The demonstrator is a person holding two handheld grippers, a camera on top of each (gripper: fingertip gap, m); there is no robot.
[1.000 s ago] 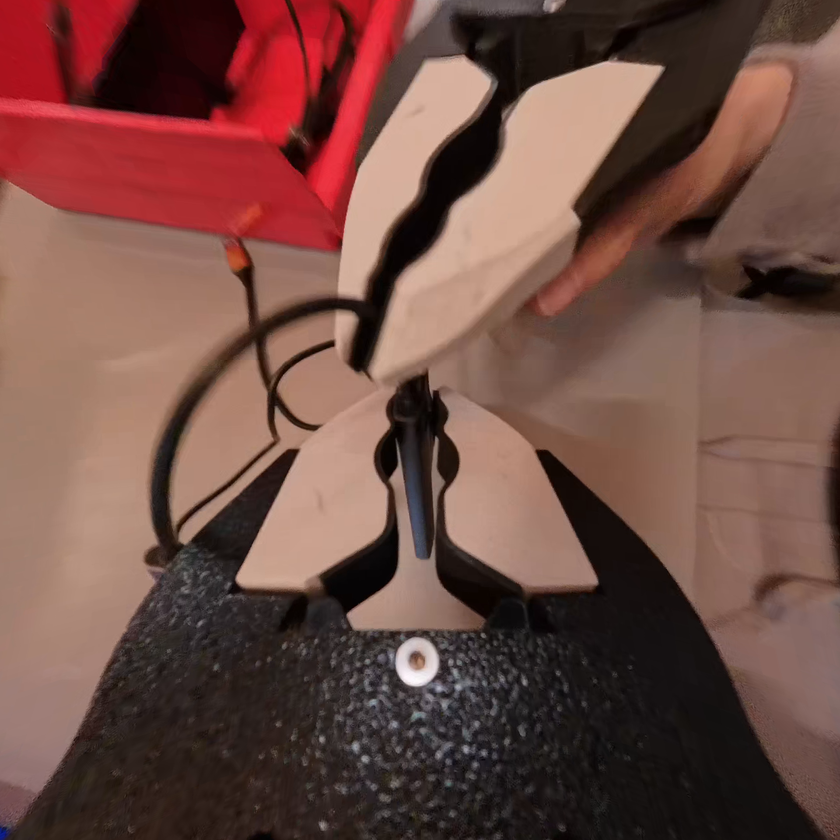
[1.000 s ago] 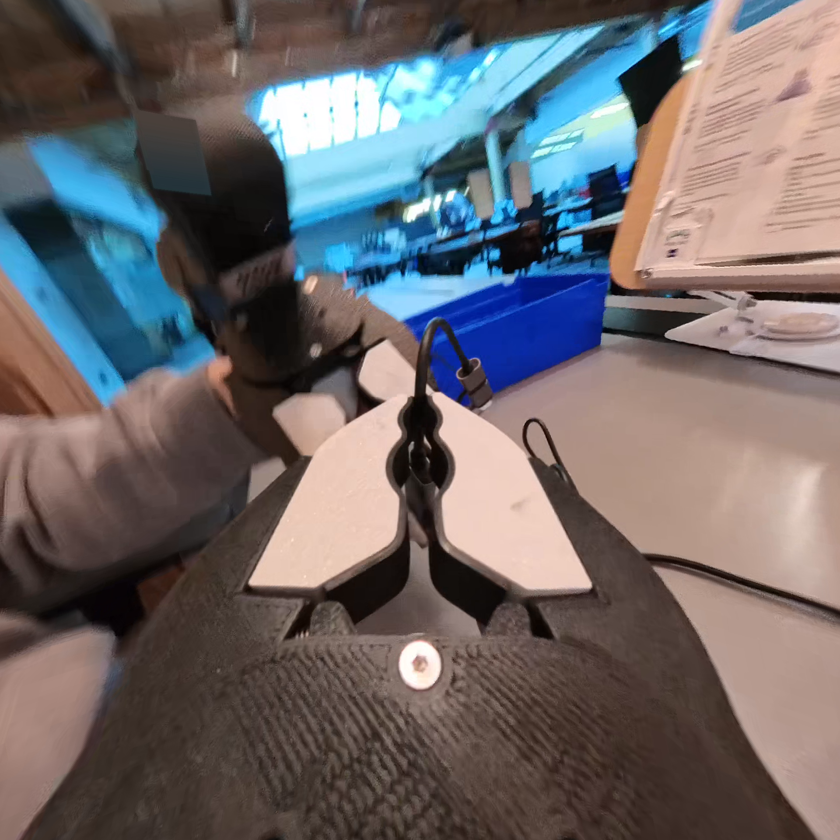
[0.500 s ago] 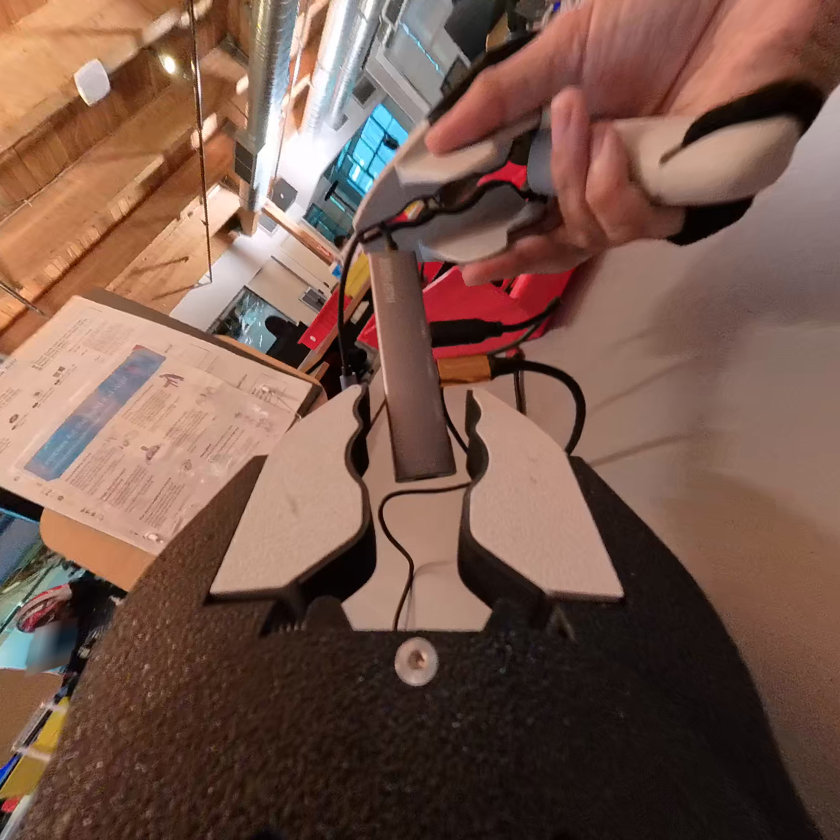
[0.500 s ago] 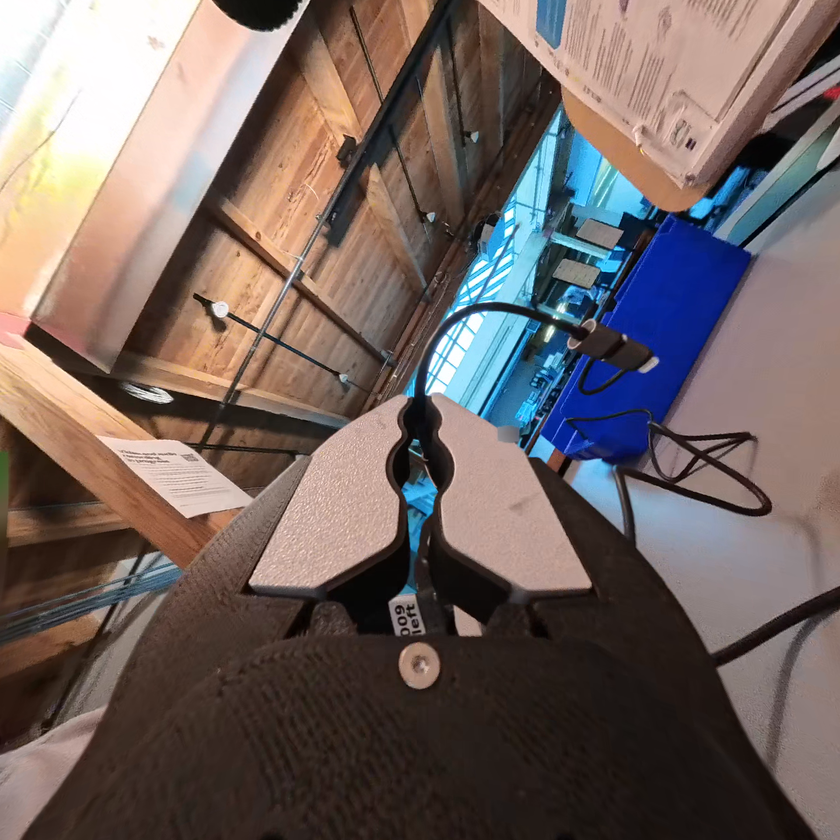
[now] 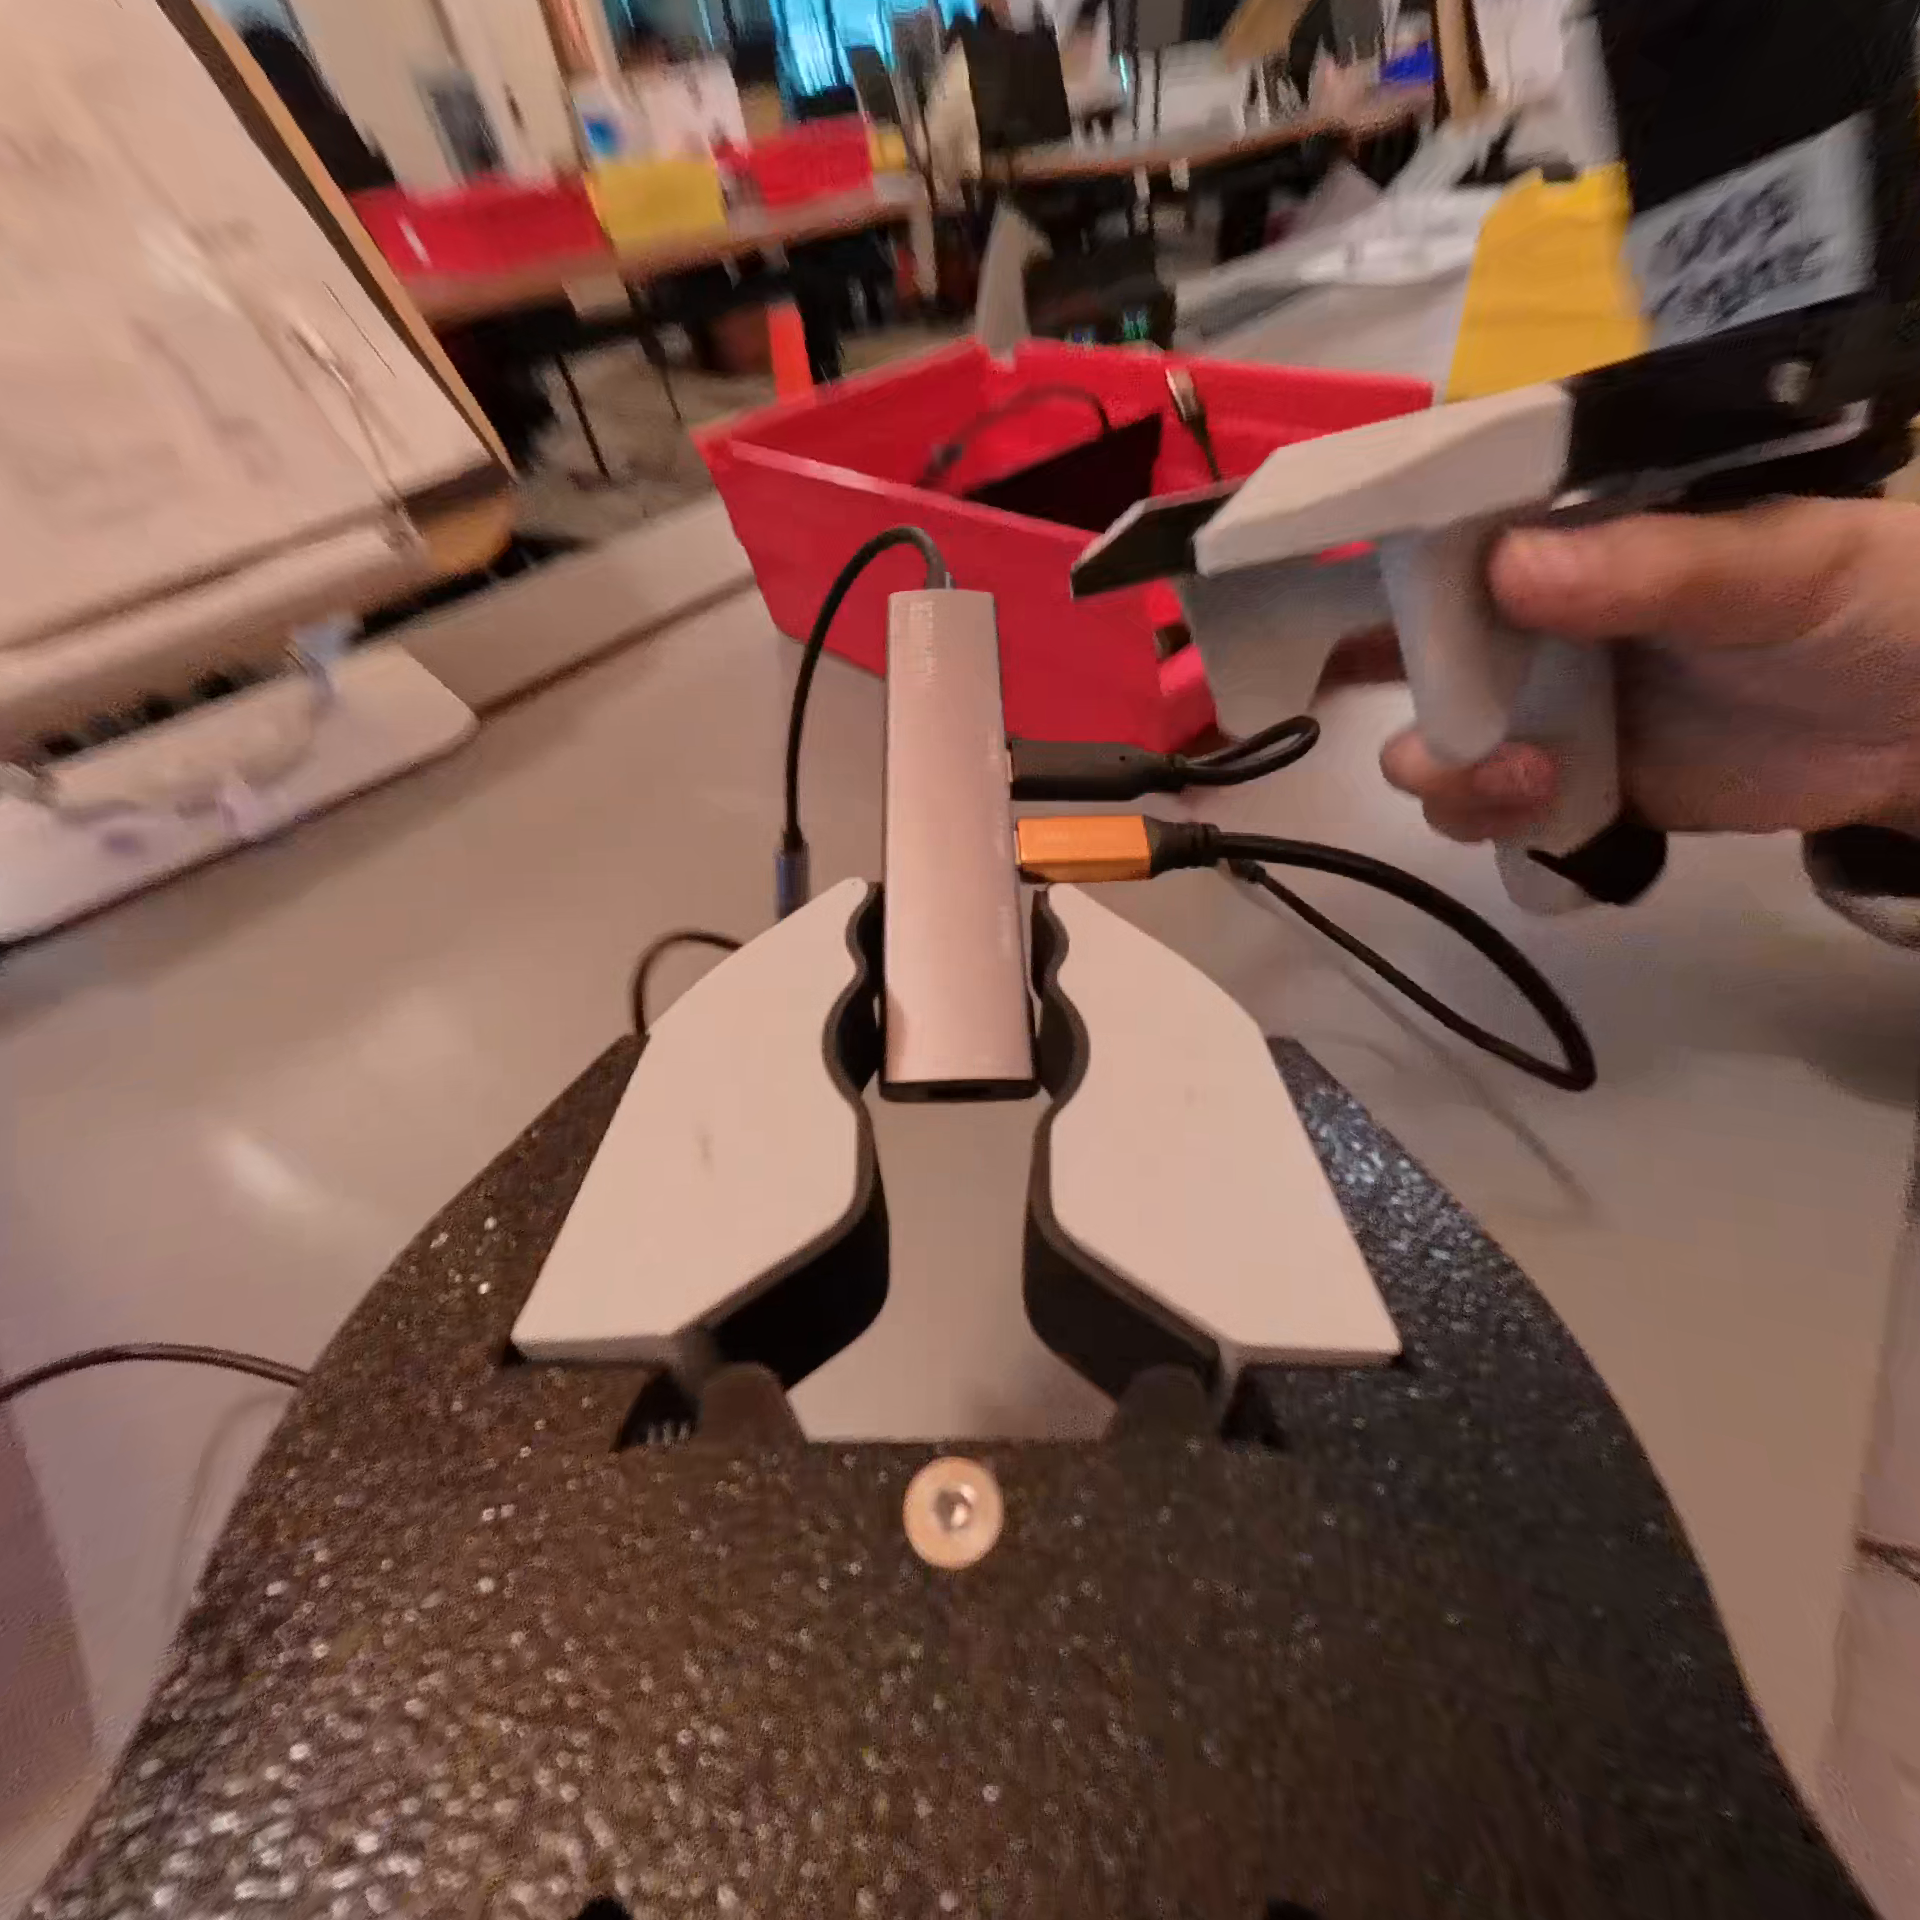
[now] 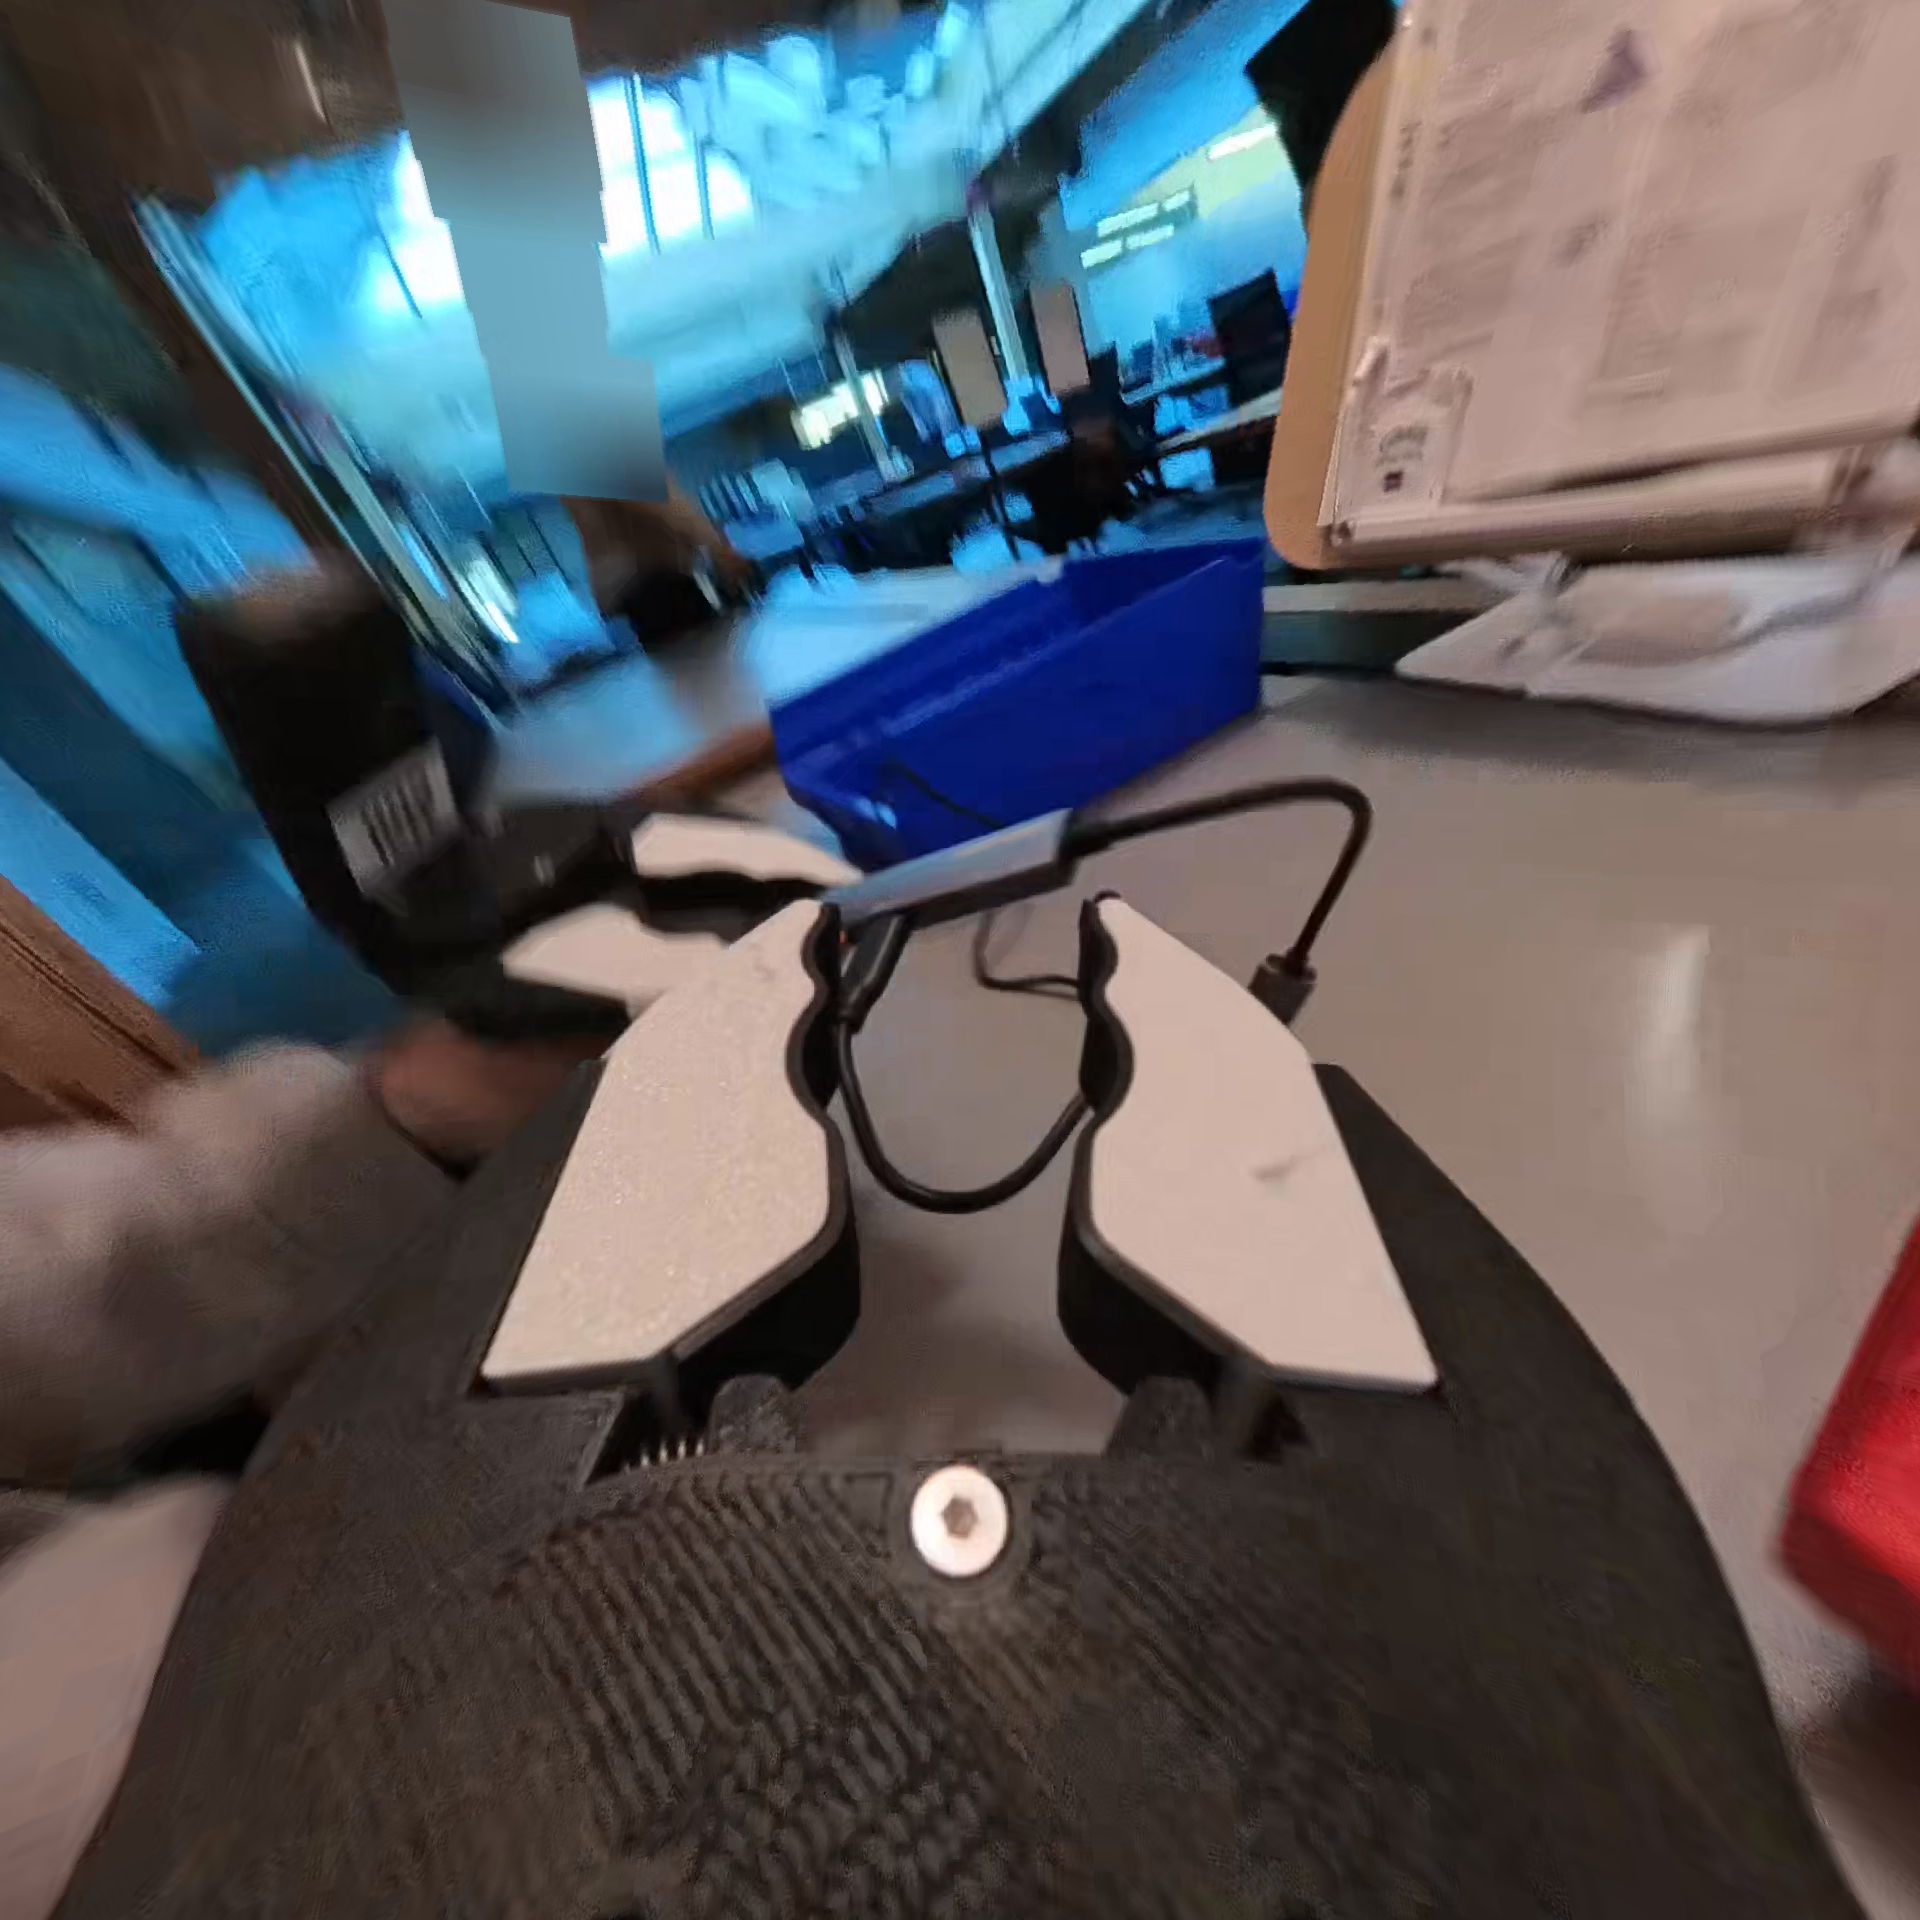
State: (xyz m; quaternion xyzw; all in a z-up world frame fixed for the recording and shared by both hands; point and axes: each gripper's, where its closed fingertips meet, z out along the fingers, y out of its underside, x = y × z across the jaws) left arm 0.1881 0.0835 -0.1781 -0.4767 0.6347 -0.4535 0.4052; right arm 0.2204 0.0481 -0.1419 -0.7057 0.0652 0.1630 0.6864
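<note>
The left gripper (image 5: 951, 940) is clamped on the near end of a slim grey hub (image 5: 948, 831), which juts straight away from it above a pale grey table (image 5: 364, 1039). Two plugs sit in the hub's right edge: a black plug (image 5: 1081, 767) farther off and an orange plug (image 5: 1083, 848) nearer, each trailing a black cable that loops over the table to the right. The hub's own black lead (image 5: 821, 675) arches from its far end down on the left.

The right gripper (image 6: 956, 940) has its fingers spread apart and holds nothing. The black plug's cable (image 6: 966, 1174) sags in a loop between them, and the hub (image 6: 956, 868) lies just beyond the tips. In the left wrist view this gripper (image 5: 1153, 535) hovers to the right of the hub, apart from it, with a hand (image 5: 1714, 675) on its handle.

A red bin (image 5: 977, 540) stands just beyond the hub. A blue bin (image 6: 1039, 675) sits farther along the table. A board with papers (image 6: 1610, 260) leans at the table's far right. The table near the hub's left side shows open surface, crossed only by a thin cable.
</note>
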